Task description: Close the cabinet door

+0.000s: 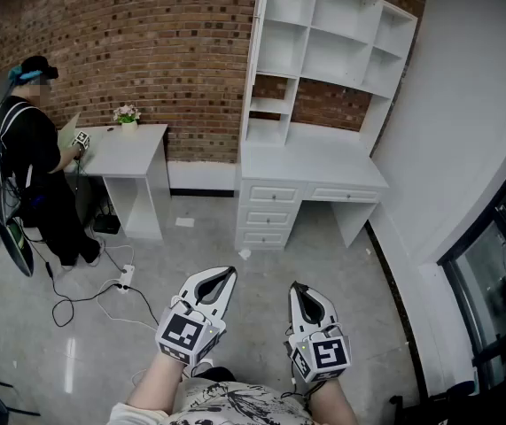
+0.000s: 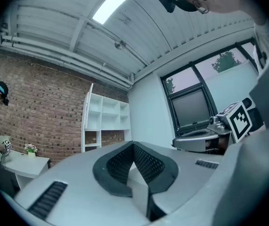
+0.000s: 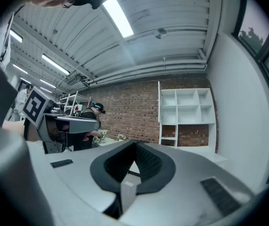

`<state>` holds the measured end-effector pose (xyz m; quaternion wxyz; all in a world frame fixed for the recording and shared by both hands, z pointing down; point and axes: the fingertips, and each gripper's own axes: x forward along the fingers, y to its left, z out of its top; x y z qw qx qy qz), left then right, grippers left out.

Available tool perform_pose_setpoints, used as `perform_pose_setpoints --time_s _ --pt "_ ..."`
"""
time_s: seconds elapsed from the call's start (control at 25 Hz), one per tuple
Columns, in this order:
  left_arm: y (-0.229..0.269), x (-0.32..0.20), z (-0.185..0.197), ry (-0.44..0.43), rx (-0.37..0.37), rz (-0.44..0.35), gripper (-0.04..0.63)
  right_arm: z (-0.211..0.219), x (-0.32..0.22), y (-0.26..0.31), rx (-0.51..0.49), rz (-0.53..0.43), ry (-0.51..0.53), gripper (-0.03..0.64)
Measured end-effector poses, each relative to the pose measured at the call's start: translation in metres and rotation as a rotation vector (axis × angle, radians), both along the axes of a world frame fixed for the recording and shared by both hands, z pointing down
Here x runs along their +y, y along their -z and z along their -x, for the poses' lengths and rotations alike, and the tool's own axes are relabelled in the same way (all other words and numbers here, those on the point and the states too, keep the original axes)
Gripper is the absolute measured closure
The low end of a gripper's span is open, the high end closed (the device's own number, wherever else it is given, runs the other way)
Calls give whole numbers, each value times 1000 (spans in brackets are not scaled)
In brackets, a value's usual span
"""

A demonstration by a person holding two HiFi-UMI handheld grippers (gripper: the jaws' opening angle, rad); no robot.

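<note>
A white cabinet unit [image 1: 310,162] with open shelves above, a desk top and drawers [image 1: 273,206] stands against the brick wall, well ahead of me. The same unit [image 3: 187,114] shows in the right gripper view. No door shows standing open from here. My left gripper [image 1: 230,273] and right gripper [image 1: 295,286] hang side by side over the floor, far short of the unit. In the left gripper view the left gripper [image 2: 133,145] has its tips together and holds nothing. In the right gripper view the right gripper [image 3: 135,144] is likewise shut and empty.
A person [image 1: 31,149] stands at a small white desk [image 1: 133,149] with a flower pot [image 1: 128,115] at the left. Cables and a power strip [image 1: 124,277] lie on the grey floor. A white wall and a dark window [image 1: 501,273] run along the right.
</note>
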<state>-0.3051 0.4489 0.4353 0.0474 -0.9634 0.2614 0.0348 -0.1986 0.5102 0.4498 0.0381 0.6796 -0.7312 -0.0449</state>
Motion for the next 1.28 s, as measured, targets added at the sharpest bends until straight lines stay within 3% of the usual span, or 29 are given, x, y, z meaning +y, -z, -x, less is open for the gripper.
perform_pose_setpoints --time_s 0.76,0.92,1.08,1.28 --pt "-15 -32 -17 1 -34 26 583 -22 -33 -11 -27 7 -24 612" --pt "-16 -63 -19 12 -25 35 583 -26 -64 -12 -22 13 -23 611" --pt "-15 -115 -15 34 35 72 583 -26 -111 -15 -22 29 -19 611" --pt "-21 -193 -27 2 23 74 583 -36 -187 -17 -21 28 -39 611"
